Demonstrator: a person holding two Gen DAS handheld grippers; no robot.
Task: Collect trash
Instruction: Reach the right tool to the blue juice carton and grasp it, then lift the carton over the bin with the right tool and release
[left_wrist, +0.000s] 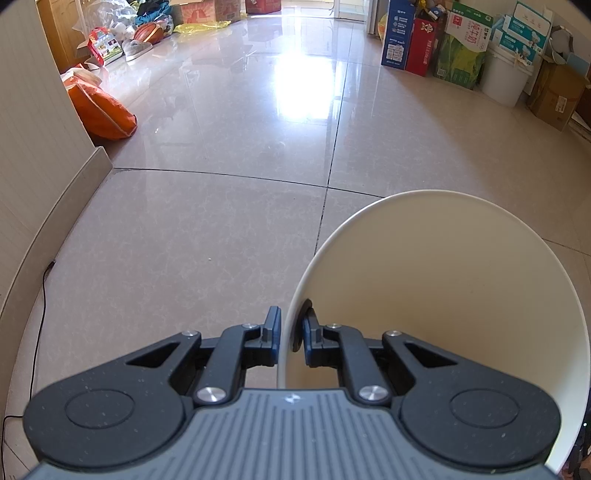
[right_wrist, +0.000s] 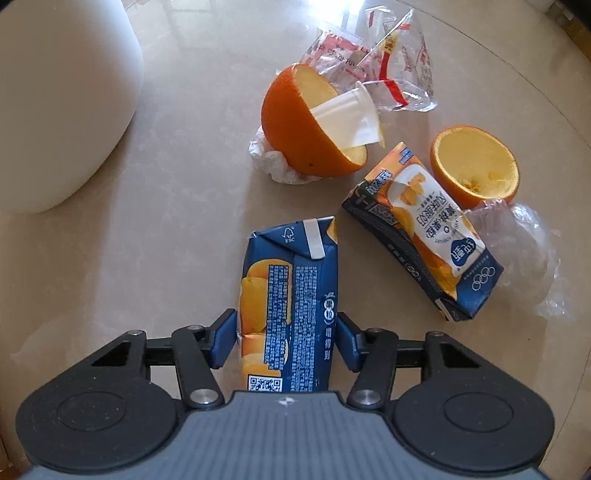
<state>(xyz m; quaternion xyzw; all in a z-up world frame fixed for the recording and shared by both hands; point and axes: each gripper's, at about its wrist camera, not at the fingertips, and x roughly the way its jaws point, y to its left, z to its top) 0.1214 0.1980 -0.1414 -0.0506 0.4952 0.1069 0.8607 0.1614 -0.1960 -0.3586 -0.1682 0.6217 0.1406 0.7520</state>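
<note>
Left gripper (left_wrist: 290, 338) is pinched on the rim of the cream bin (left_wrist: 443, 280), tilting it over the tiled floor (left_wrist: 207, 221). Right of the bin, the right gripper (right_wrist: 286, 339) is clamped on a blue juice carton (right_wrist: 291, 295); beyond it lie a second carton (right_wrist: 424, 229), orange halves (right_wrist: 299, 122), wrappers (right_wrist: 388, 62). Pickup's underway, I reckon: next, swing the carton into the bin.
</note>
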